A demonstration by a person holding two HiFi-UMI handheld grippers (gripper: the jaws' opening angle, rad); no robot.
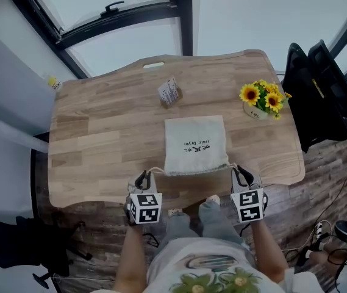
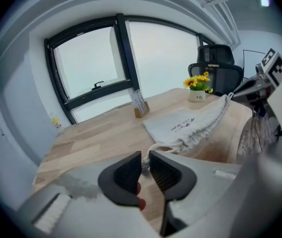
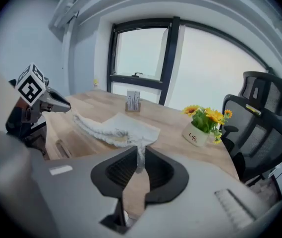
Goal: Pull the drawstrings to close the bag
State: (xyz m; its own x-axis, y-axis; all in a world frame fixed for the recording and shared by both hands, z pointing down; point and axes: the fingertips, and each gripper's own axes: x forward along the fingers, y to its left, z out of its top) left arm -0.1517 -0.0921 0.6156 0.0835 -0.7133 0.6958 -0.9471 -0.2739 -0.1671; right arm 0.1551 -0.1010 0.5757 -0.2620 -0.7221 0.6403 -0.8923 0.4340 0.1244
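Drawstring bag (image 1: 195, 145): pale grey cloth, roughly square, with a small dark print (image 1: 196, 144) near its middle. Its far edge lies flat on the wooden table (image 1: 100, 139), and its near mouth is gathered into tight ruffles. It sits at the centre of the head view, with the mouth toward the lower edge of the frame, at the table's near rim. Count: one bag, two drawstrings, two grippers, one pot of sunflowers (image 1: 261, 99) at upper right, one card holder (image 1: 170, 92) just beyond the bag, and one black office chair (image 1: 319, 84) at the right edge. My left gripper (image 1: 143, 177) is at the bag's lower left corner and my right gripper (image 1: 240, 173) at its lower right, so the ruffled mouth spans the gap between them. The left drawstring (image 2: 153, 147) leaves the mouth as a short white loop and runs into my left jaws. These jaws stand almost together, clamped on the cord. The right drawstring (image 3: 141, 155) drops from the gathered corner straight between my right jaws, which are likewise pinched shut on it. In both gripper views the bag lies just beyond the jaw tips, and the opposite gripper shows at the far end of the ruffle.
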